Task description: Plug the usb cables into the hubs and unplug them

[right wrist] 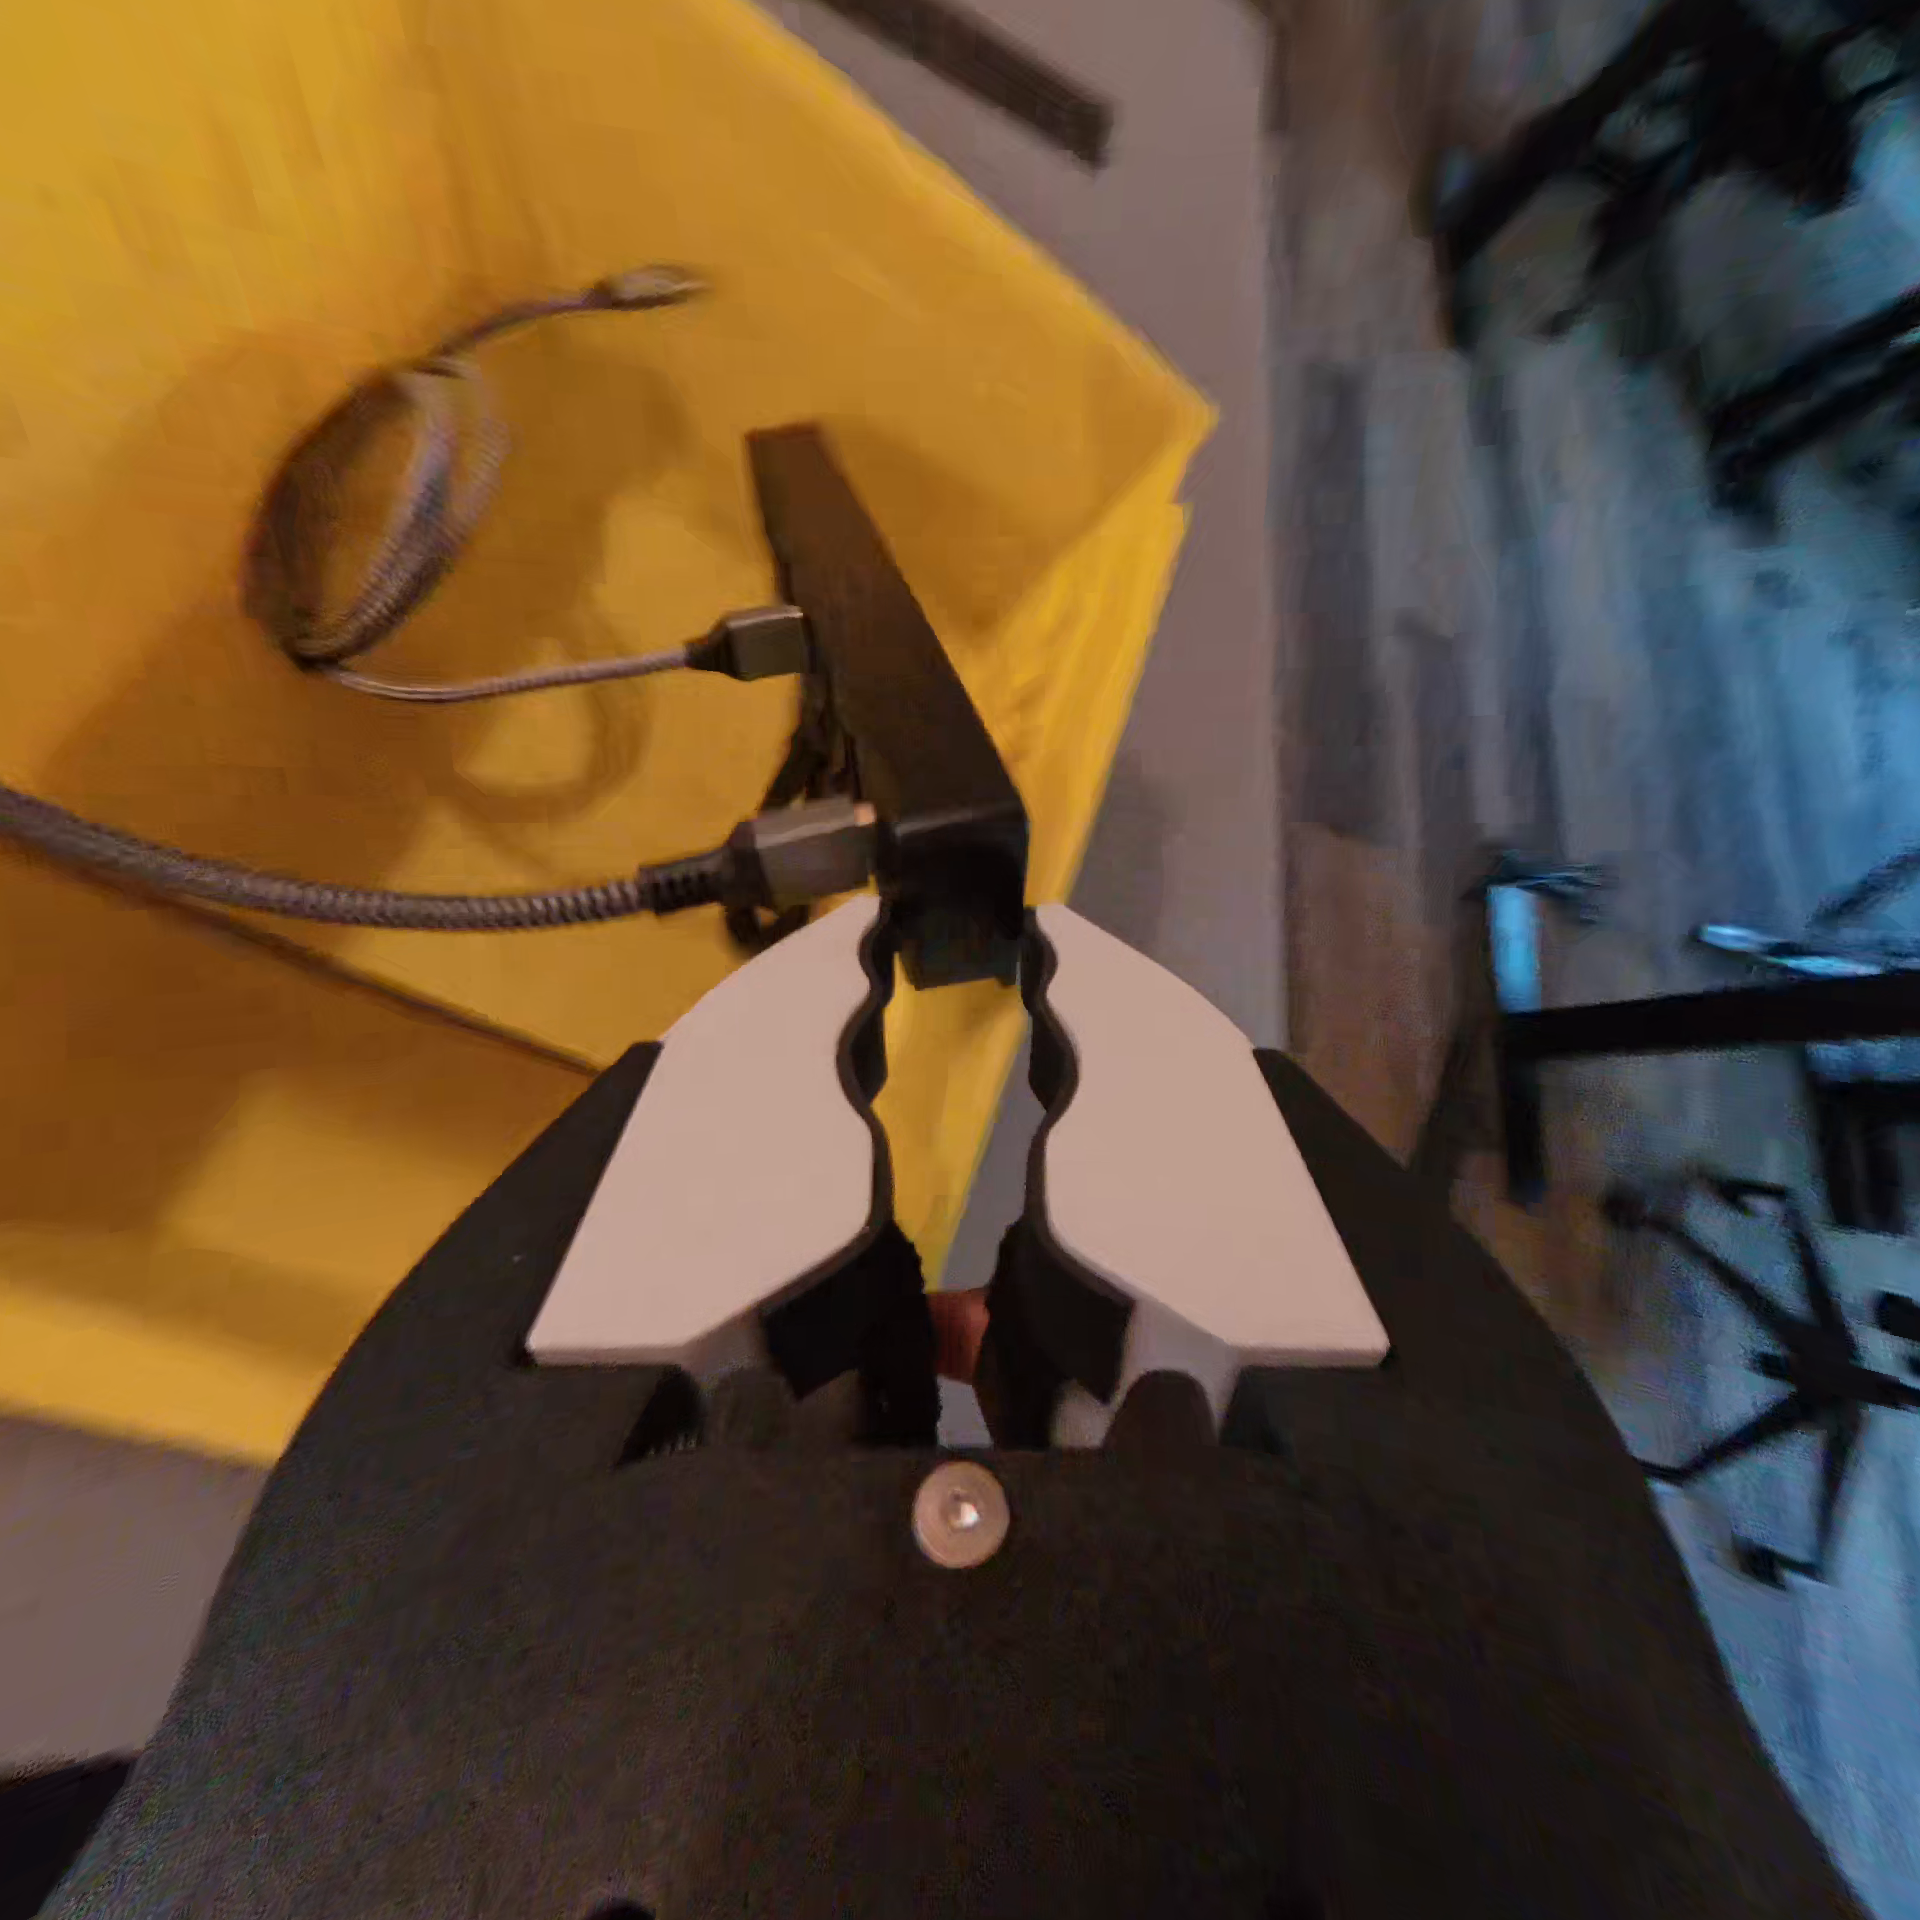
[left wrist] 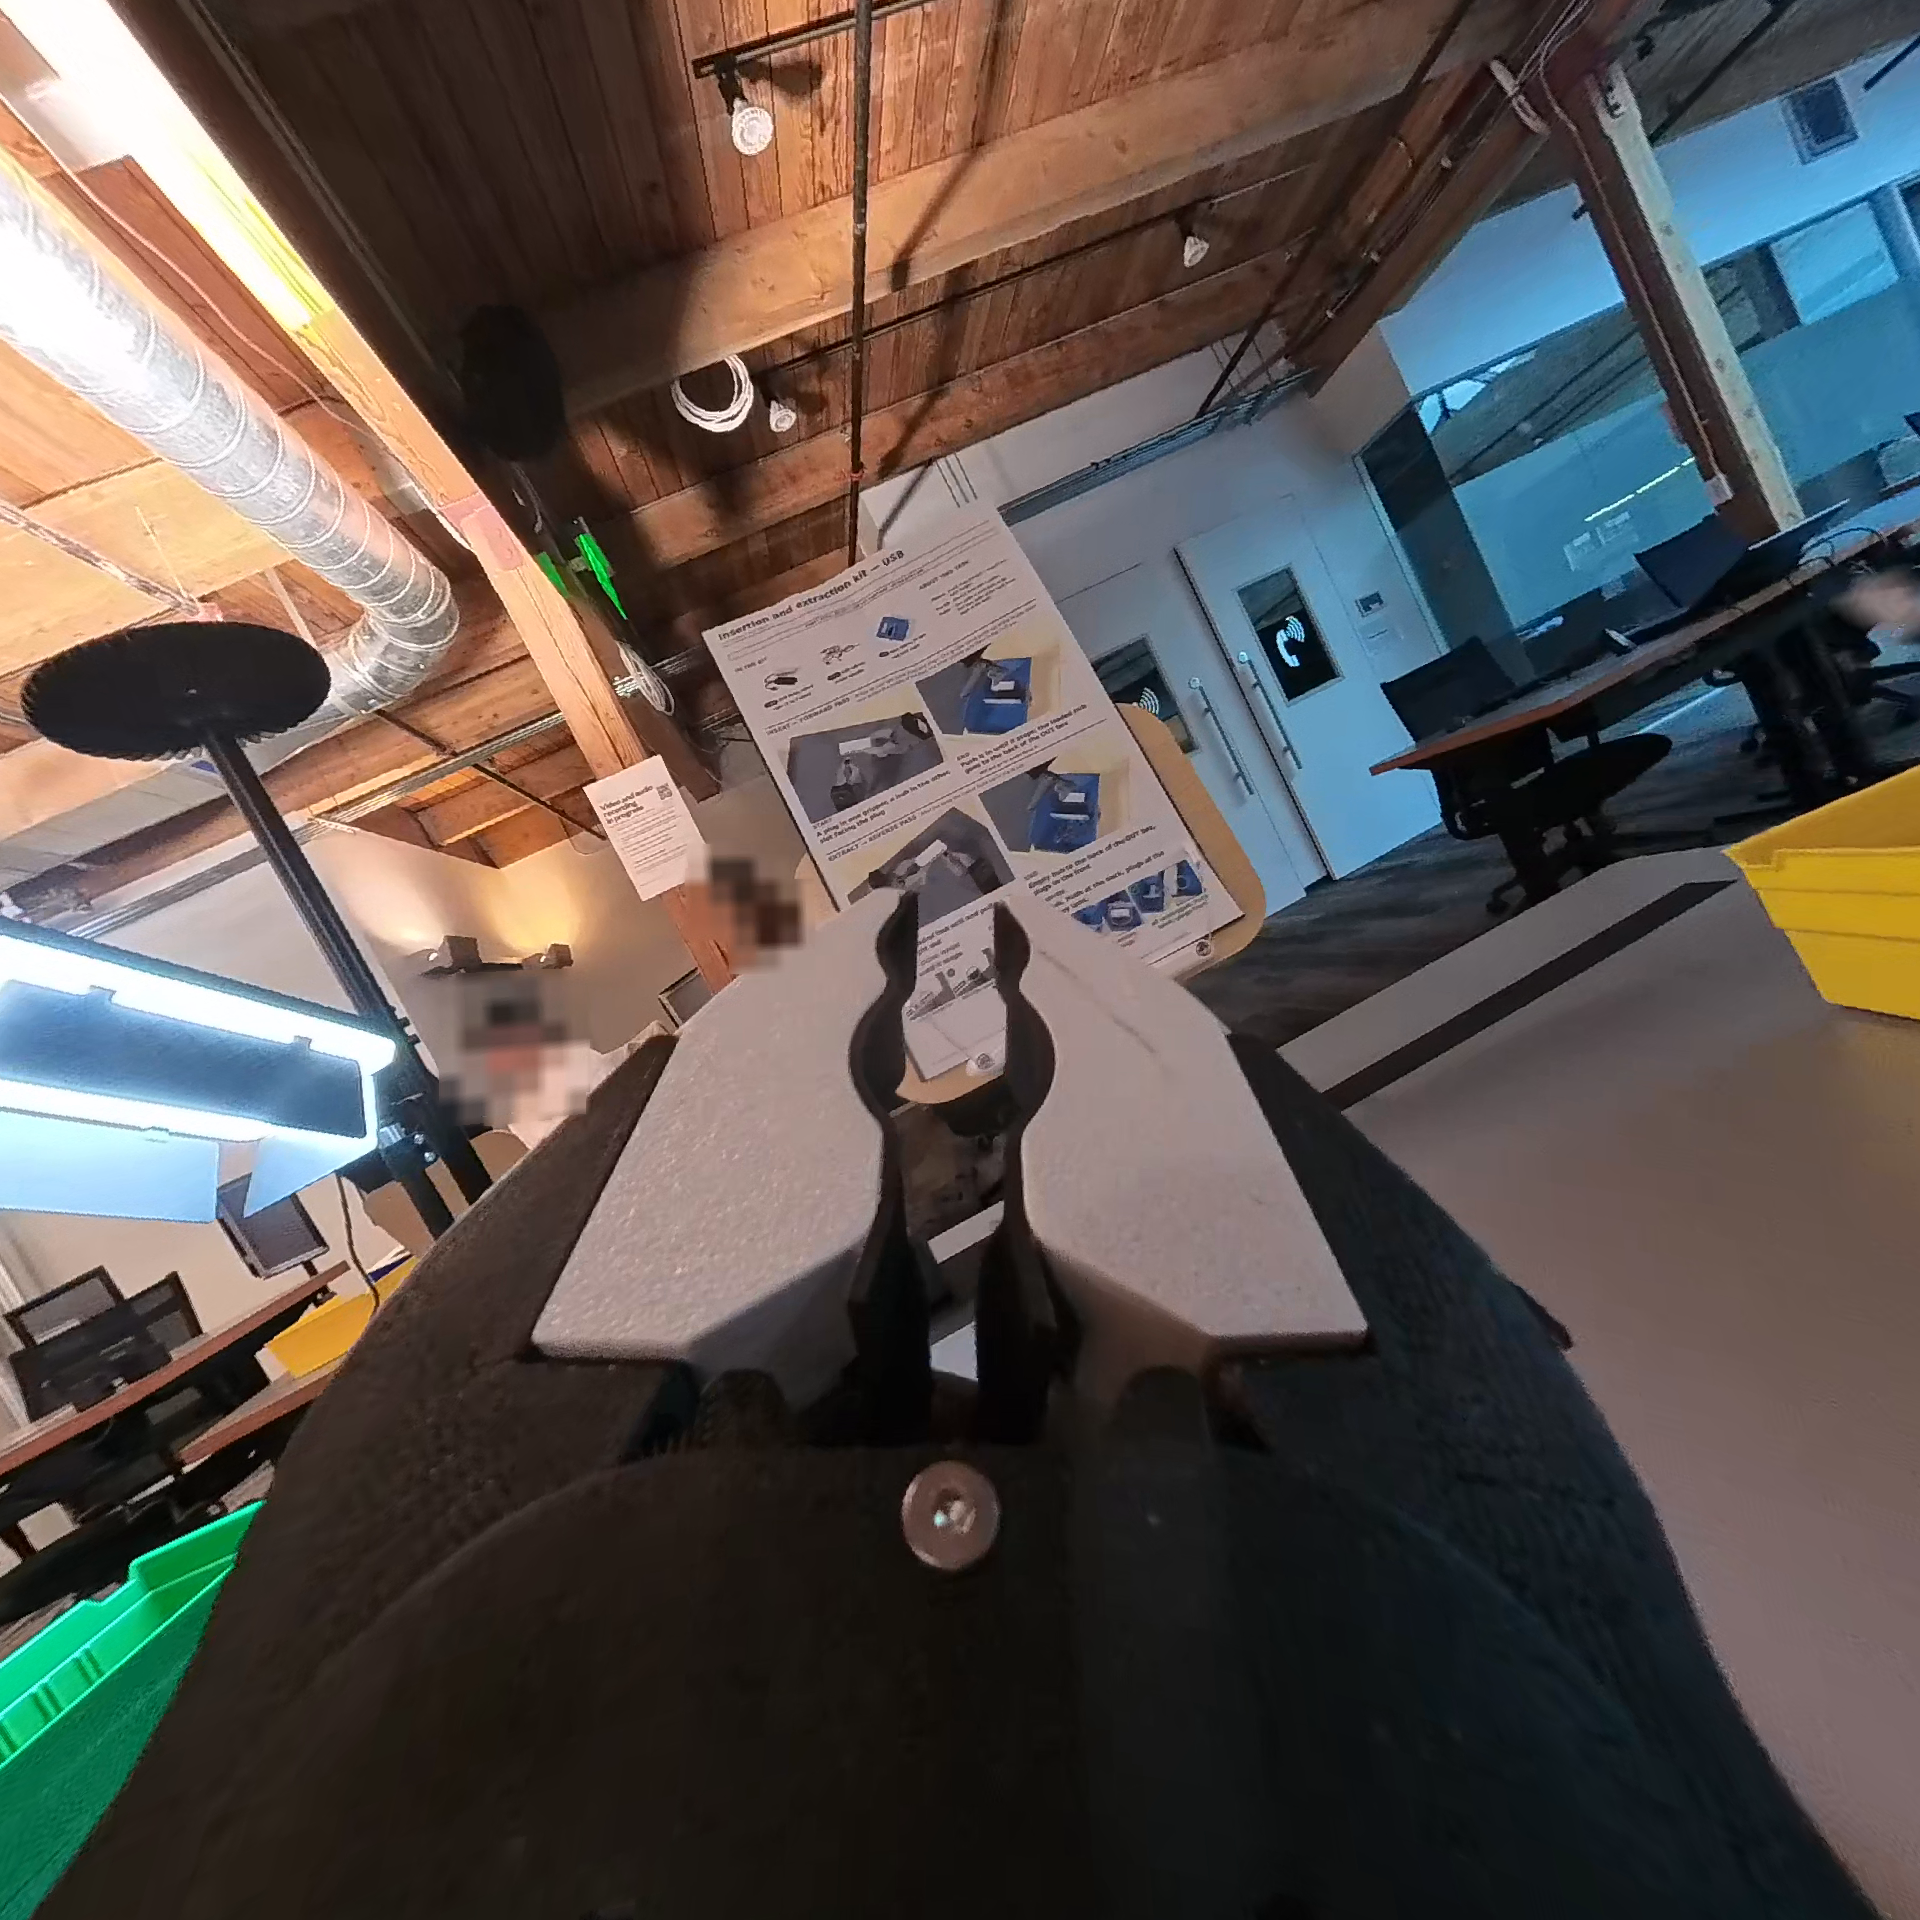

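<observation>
right gripper (right wrist: 951, 940) clamping black hub (right wrist: 883, 644), yellow bin (right wrist: 260, 1143)

- Left wrist view is sharp; a glowing light panel (left wrist: 177, 1049) at the left edge glares white, and a warm ceiling strip (left wrist: 156, 156) blows out above it
- Far office reads cool blue; wide-angle lens bends lines near the edges
- Right wrist view is motion-blurred; yellow bin (right wrist: 312, 1039) smears; cables (right wrist: 395, 904) cast soft shadows
</observation>
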A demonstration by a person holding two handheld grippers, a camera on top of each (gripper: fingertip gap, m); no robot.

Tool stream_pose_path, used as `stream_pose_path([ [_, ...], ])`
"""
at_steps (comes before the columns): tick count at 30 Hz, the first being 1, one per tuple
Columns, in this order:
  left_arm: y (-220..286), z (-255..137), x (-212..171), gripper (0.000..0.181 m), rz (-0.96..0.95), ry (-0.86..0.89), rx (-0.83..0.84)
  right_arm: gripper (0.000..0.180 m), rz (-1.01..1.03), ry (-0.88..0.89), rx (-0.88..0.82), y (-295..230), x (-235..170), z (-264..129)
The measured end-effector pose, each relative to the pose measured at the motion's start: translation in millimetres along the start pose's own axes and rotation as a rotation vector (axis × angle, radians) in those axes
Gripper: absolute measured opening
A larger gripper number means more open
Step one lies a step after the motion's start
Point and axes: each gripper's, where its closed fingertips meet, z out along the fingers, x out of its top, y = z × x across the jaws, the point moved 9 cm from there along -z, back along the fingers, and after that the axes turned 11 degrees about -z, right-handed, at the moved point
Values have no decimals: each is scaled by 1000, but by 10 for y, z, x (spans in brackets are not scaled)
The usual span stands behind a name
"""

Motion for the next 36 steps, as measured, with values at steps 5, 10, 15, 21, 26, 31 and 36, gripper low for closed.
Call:
stream_pose_path([
  [5, 45, 3, 35, 14, 8, 10, -13, 23, -117, -211, 75, -194, -49, 198],
  [10, 48, 1, 43, 14, 25, 9, -5, 25, -208, -208, 153, -156, 178, 463],
  [15, 28, 9, 0, 14, 13, -5, 1, 43, -167, -61, 205, -43, 337, 446],
  [21, 22, 15, -18, 14, 6, -8, -11, 61, -9, 108, -98, 174, 46, -169],
  [26, -5, 17, -44, 15, -21, -64, -27, 69, 123, 79, 12, -11, -431, 35],
  [31, -122, -6, 12, 15, -88, -47, -16, 12, 221, 123, -24, -249, -495, 327],
  [36, -193, -11, -15, 15, -86, -63, 10, 3, 379, 224, -61, -462, -358, 450],
])
